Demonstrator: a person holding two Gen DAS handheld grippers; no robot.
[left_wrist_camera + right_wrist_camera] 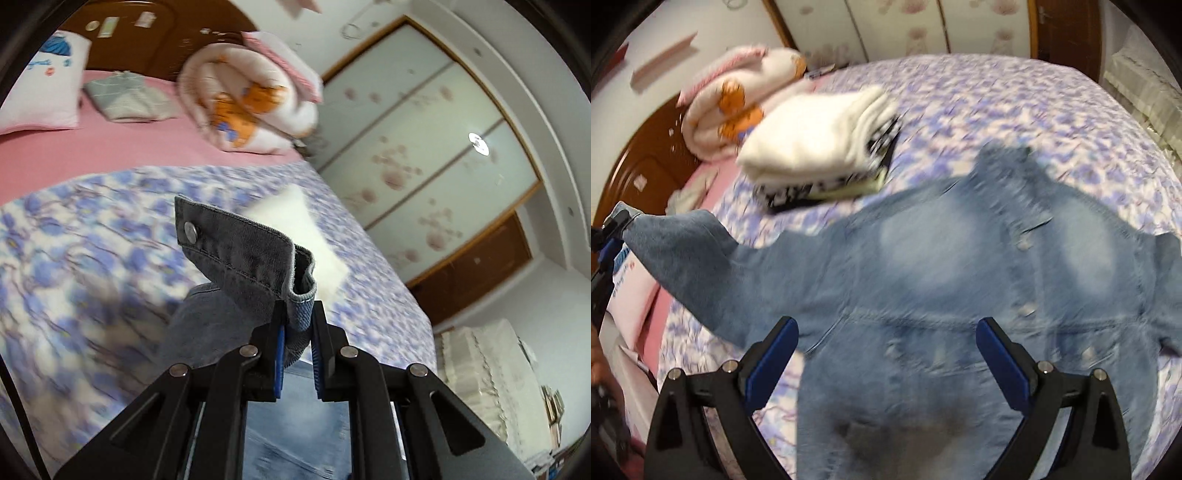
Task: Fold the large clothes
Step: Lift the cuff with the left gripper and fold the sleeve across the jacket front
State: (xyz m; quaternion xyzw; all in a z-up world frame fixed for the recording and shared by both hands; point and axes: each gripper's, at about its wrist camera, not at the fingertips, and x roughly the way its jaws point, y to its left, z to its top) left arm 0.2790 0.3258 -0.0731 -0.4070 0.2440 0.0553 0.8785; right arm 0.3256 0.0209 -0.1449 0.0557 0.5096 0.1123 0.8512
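Because the sleeve must fold in, the left gripper (297,325) pinches the cuff (236,251) of the denim jacket (942,280) and lifts it at the left. The jacket lies flat on the flowery bedspread (1015,96). The right gripper (886,343) hangs wide apart over the near hem, holding nothing, maybe ready to press it down.

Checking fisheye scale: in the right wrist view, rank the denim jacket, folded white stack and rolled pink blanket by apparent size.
1. denim jacket
2. and 3. folded white stack and rolled pink blanket look alike; the blanket lies farther off and partly hidden, so unranked.
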